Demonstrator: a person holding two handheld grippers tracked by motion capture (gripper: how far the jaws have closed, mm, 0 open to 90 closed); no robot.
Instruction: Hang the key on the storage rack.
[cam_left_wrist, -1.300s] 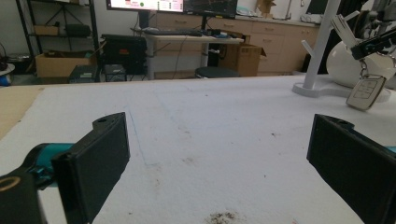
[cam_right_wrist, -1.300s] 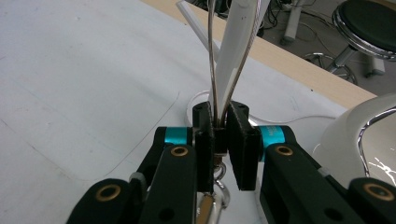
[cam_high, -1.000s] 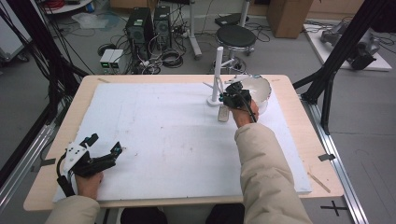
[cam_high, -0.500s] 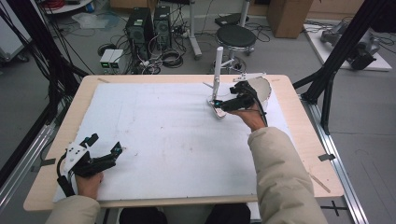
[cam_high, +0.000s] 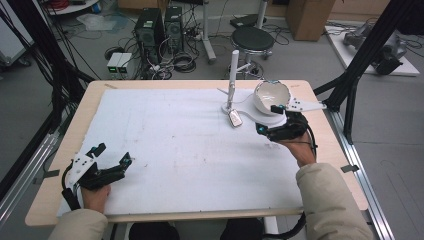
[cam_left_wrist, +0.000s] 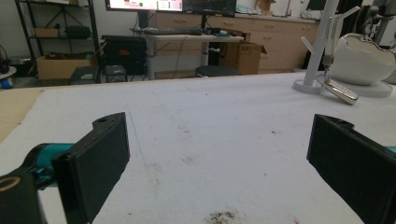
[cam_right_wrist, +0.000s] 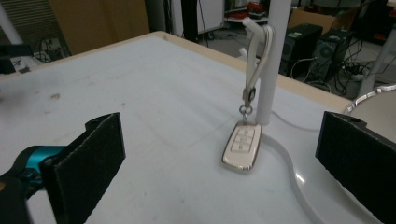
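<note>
High view: right gripper (cam_high: 274, 120) sits just in front of the stand's base, jaws wide apart, nothing held. Left gripper (cam_high: 111, 157) rests near the worktop (cam_high: 165, 150) front-left corner, well apart from the rest, jaws spread, empty.
Key fob (cam_high: 234, 118): hangs by its strap from a peg on the white stand (cam_high: 233, 75), lower end touching the cloth by the base.
Left gripper view: jaws wide, bare cloth between them; stand, fob & bowl far off at right.
Right gripper view: fob (cam_right_wrist: 242, 146) centred between the open jaws, strap (cam_right_wrist: 257, 56) looped over the peg above.
Step (my read): lined up on the fob, grip not yet made.
Next: prob. move fwd, close on fob body, lift strap clear of peg.
Container: white bowl (cam_high: 271, 96) beside stand; looks empty, inside only partly seen.
</note>
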